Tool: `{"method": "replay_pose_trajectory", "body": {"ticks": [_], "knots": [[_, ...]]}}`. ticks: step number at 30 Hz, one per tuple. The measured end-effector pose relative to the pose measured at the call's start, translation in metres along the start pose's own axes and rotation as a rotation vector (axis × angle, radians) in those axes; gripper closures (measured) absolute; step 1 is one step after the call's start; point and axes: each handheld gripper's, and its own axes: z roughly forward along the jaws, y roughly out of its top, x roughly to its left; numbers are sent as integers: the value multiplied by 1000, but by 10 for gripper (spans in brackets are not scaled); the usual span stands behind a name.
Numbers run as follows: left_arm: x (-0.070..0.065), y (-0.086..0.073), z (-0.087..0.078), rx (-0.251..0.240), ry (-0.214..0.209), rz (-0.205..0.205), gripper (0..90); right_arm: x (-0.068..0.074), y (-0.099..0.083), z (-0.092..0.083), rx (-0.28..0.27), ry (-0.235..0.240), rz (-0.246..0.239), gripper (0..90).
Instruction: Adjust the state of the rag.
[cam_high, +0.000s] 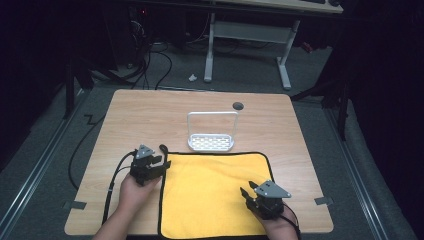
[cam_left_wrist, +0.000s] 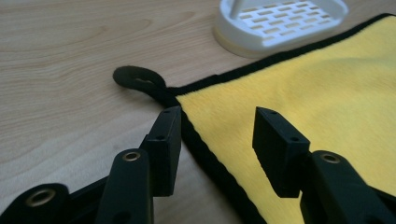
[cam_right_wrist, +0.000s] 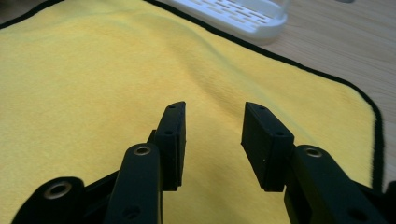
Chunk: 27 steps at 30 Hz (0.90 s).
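Wood counter (cam_high: 150, 115), dark room around it. Right tongs (cam_high: 246, 193) sit nearest, over the yellow cloth (cam_high: 210, 195), jaws apart, nothing between them. Left tongs (cam_high: 164, 161) hover at the cloth's far-left corner, jaws apart and straddling the black hem (cam_left_wrist: 210, 154); one jaw over bare wood, the other over yellow. Black hanging loop (cam_left_wrist: 135, 79) lies just past them. White slotted rack (cam_high: 211, 141) sits beyond the cloth's far edge, touching or nearly touching it.
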Motion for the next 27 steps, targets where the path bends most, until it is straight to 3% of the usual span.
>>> {"method": "replay_pose_trajectory", "body": {"ticks": [4,6,10,12,13,16,20,25,26,27], "knots": [[-1,5,15,16,37,7,490,15,6,10,19,34,-30,584],[0,6,21,10,33,-8,491,23,9,14,21,46,-45,573],[-2,5,26,30,61,2,492,38,14,19,25,78,-72,563],[-3,5,26,30,80,21,530,44,18,20,21,95,-82,558],[-8,4,26,41,111,52,561,47,19,21,19,103,-90,556],[-11,3,26,42,108,80,663,57,24,25,12,119,-103,552],[-12,3,27,40,90,83,745,70,29,31,9,146,-115,545],[-9,2,26,37,53,63,821,86,33,40,24,181,-128,532],[-5,1,25,34,25,29,833,97,35,44,20,207,-138,531],[-5,1,25,34,25,29,835,102,37,46,18,216,-148,528]]}}
